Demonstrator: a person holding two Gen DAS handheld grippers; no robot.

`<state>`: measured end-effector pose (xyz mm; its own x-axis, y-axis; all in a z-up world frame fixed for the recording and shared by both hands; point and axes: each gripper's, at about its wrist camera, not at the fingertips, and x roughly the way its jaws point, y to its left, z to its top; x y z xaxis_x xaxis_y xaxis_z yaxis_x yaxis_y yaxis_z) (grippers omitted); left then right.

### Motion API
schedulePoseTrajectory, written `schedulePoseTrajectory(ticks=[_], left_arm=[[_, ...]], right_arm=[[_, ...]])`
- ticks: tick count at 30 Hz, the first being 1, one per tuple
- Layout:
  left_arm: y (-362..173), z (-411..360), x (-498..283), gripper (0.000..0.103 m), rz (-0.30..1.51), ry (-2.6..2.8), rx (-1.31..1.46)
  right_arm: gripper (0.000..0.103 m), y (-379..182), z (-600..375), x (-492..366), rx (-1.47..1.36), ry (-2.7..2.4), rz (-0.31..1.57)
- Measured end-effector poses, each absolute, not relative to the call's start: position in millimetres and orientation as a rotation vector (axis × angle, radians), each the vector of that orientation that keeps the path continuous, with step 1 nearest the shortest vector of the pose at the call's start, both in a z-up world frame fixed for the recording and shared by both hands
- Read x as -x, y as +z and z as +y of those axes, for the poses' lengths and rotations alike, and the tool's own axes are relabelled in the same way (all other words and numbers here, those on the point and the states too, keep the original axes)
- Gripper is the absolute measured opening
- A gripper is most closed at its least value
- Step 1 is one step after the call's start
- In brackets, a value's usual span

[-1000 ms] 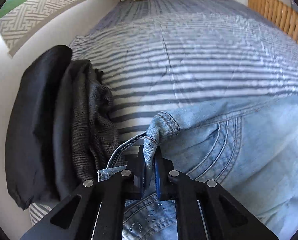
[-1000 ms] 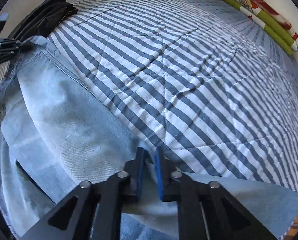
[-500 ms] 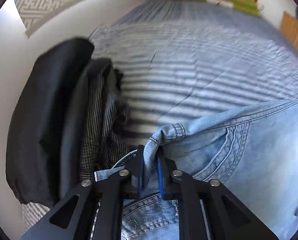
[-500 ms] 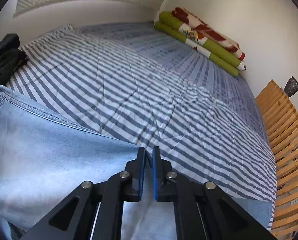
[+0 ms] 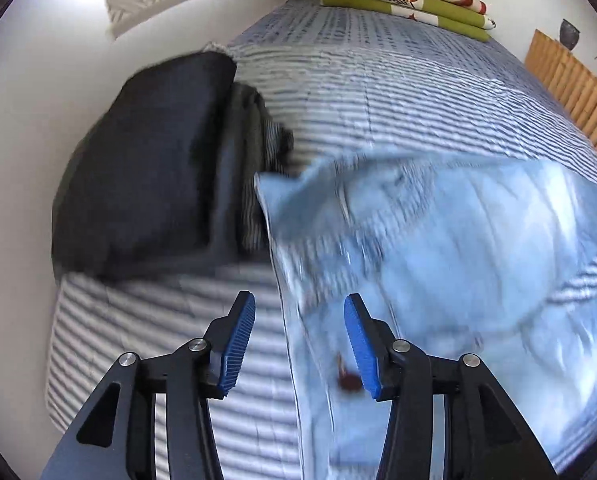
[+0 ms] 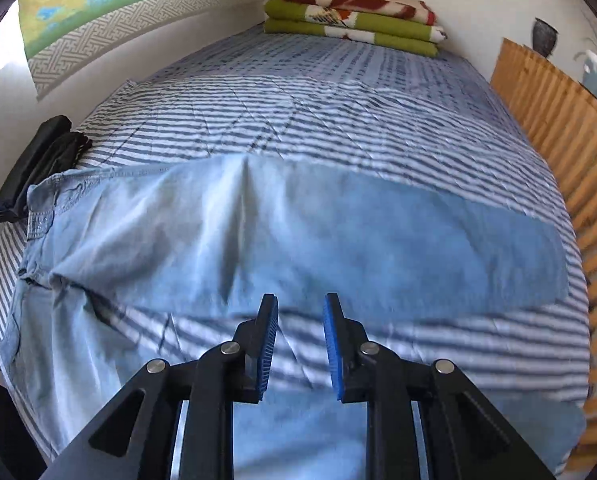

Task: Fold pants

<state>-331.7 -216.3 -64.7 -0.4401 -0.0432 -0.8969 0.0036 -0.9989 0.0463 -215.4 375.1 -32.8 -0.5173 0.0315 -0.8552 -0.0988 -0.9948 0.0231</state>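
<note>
Light blue jeans (image 6: 282, 232) lie spread across the striped bed, waistband at the left, legs running to the right. In the left wrist view the jeans (image 5: 438, 248) look blurred, their waist end just ahead of my left gripper (image 5: 298, 340), which is open above the waistband edge with nothing between its blue pads. My right gripper (image 6: 300, 344) is also open, hovering over the gap between the two legs, holding nothing.
A pile of dark folded clothes (image 5: 158, 168) sits at the bed's left edge by the wall, also seen as dark clothes (image 6: 42, 160). Folded green and red blankets (image 6: 350, 16) lie at the far end. A wooden slatted frame (image 6: 570, 132) borders the right side.
Both grippers have let go of the jeans and opened. The jeans have dropped flat onto the bed, and both grippers have pulled back and up.
</note>
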Motion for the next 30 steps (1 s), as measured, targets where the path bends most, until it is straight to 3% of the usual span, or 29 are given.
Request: schedulePoseTrajectory(ticks=[6, 11, 13, 15, 22, 30], left_arm=[[-96.1, -205.1, 259.1, 0.05, -0.048, -2.591, -1.77], [-106.4, -177.5, 232.9, 0.05, -0.073, -2.596, -1.801], [-111.7, -168.4, 228.5, 0.05, -0.07, -2.591, -1.853], [-120.1, -159.1, 226.1, 0.05, -0.094, -2.574, -1.879], [-112.7, -118.9, 232.4, 0.05, -0.153, -2.6, -1.863], [-95.9, 4.1, 279.5, 0.051, -0.326, -2.814, -1.927]], right_arm=[[0.023, -66.6, 429.6, 127.1, 1.549, 2.44, 0.298], [0.023, -58.1, 457.3, 95.8, 1.478, 2.383, 0.332], [0.03, -53.3, 474.6, 93.8, 1.441, 2.363, 0.361], [0.041, -50.4, 496.1, 97.2, 1.399, 2.328, 0.348], [0.042, -70.1, 566.1, 140.3, 1.361, 2.283, 0.769], [0.042, -109.5, 587.0, 243.8, 1.362, 2.184, 0.835]])
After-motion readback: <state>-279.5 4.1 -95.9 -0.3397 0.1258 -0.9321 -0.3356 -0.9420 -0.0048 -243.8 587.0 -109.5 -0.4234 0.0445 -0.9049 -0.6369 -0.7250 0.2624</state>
